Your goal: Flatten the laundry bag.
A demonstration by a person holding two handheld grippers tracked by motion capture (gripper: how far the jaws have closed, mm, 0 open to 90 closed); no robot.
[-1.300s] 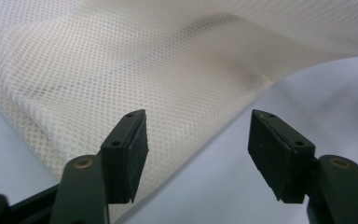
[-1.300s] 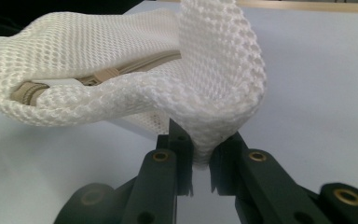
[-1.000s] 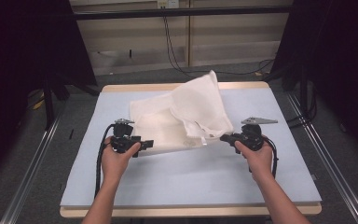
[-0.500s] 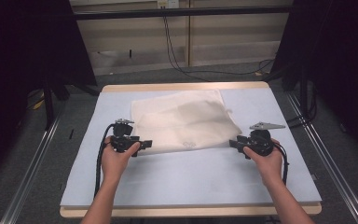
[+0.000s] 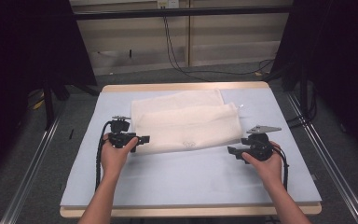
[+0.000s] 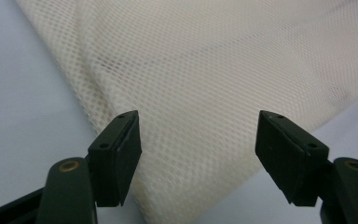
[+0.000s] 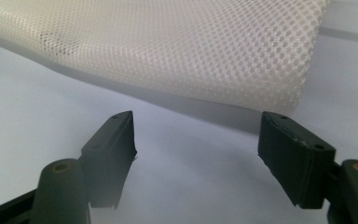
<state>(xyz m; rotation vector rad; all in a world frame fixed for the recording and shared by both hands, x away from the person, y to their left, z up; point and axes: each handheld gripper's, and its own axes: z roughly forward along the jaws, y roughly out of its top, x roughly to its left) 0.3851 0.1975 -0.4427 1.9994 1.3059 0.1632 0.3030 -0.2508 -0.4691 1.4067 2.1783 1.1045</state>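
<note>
The person's forearms are bare, with no sleeves in sight. Each hand wraps a black gripper body. The left gripper trails a black braided cable. The right gripper carries a grey three-cornered plate on top. Both have flat black rectangular pads with small screw holes, on arms with brass-coloured pivot rings.

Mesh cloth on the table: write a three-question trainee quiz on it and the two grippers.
1. True or false: the right gripper is clamped on the mesh cloth.
2. Which gripper has cloth lying between its open jaws?
3. The cloth lies: A) hanging off the table edge, B) folded flat, C) lifted in the air.

Key:
1. False; its jaws, which have just been opening, stand apart over bare table short of the cloth edge.
2. The left gripper.
3. B.
</note>
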